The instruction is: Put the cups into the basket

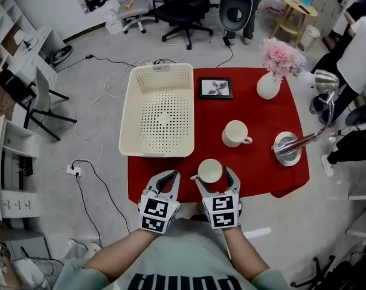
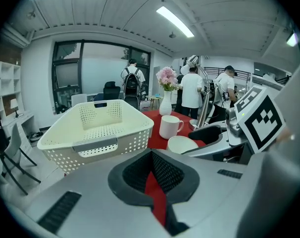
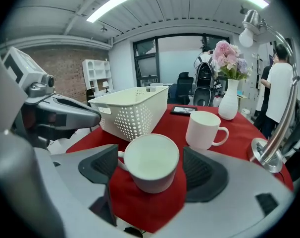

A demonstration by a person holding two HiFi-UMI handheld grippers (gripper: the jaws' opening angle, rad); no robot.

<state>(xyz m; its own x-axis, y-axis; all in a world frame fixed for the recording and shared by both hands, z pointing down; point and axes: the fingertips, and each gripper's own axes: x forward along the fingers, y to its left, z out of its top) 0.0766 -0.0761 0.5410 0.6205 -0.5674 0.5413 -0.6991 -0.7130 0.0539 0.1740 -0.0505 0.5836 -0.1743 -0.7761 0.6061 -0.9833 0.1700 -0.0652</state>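
A white cup stands upright on the red tablecloth near its front edge, handle to the left. My right gripper is open around it, with a pad on each side and a gap showing on the right side. A second white cup stands farther back, handle to the right. The cream perforated basket sits empty at the table's left. My left gripper is shut on nothing, just in front of the basket.
A white vase of pink flowers and a framed picture stand at the back of the table. A chrome desk lamp occupies the right side. Cables, shelves and office chairs surround the table; people stand at the right.
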